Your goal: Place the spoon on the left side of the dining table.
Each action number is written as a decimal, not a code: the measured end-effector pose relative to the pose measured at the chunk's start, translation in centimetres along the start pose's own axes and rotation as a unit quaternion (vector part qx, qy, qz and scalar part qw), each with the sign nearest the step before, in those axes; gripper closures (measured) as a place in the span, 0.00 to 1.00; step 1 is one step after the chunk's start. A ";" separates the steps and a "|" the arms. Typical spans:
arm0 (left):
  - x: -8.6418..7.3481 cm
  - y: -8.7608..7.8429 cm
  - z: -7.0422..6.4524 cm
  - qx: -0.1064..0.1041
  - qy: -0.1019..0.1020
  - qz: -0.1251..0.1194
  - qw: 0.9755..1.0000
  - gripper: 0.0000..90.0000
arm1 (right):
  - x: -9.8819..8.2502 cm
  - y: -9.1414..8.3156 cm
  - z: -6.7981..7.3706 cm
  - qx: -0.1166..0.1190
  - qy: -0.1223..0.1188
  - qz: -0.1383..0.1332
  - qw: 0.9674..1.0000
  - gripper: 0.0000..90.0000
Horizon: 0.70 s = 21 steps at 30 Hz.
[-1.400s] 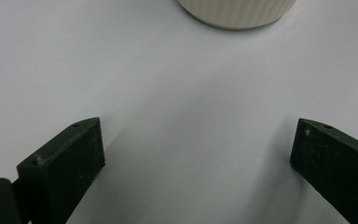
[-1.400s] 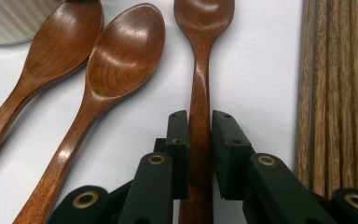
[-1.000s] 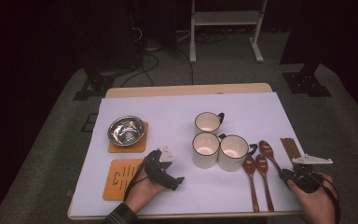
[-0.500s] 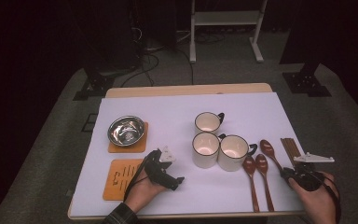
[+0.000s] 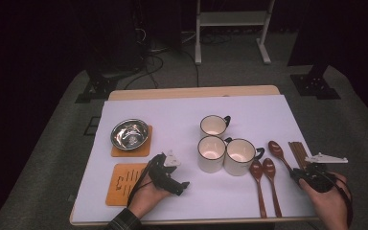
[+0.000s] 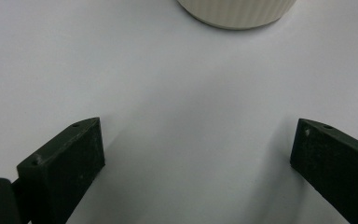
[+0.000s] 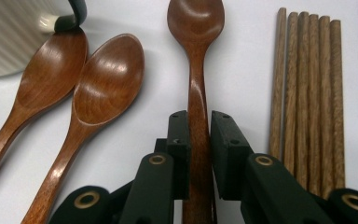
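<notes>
Right gripper (image 7: 199, 123) is clamped on the handle of the rightmost wooden spoon (image 7: 196, 56), jaws pressed to either side of the shaft. That spoon lies on the white table cover (image 5: 182, 115), between the pair of spoons (image 5: 263, 177) beside the mugs (image 5: 225, 153) and the bundle of chopsticks (image 7: 307, 93). Your left gripper (image 6: 196, 158) rests with jaws wide apart and nothing between them, just short of a mug's ribbed base.

Step in hand, as judged: grasp made, lift not yet begun. Next move calls for a straight raise, keeping the bowl level and clear of the chopsticks and the neighbouring spoons.

Against the earlier frames: your right hand has crept slightly along the spoon handle; the left hand, mugs, steel bowl (image 5: 130, 134) and coasters sit unchanged.
</notes>
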State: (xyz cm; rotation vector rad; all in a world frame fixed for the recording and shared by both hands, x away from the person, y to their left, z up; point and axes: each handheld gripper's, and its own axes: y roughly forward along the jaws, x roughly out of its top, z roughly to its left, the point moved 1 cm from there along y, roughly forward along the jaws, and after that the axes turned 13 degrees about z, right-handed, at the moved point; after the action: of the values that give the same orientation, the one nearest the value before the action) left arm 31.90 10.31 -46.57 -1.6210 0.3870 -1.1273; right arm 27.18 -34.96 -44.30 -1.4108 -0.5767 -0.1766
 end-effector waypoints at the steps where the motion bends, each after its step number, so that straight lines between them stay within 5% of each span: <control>1: 0.0 0.0 0.0 0.000 0.000 0.000 1.000 0.02 | 0.1 -0.1 0.0 0.001 0.001 0.000 1.000 0.86; 21: 0.0 0.0 0.0 0.000 0.000 0.000 1.000 0.02 | 1.3 -0.9 -0.6 0.011 0.000 -0.017 1.000 0.86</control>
State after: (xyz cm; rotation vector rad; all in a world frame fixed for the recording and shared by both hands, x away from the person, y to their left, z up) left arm 31.91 10.32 -46.57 -1.6212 0.3873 -1.1278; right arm 28.05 -35.46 -42.89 -1.3794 -0.6016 -0.1972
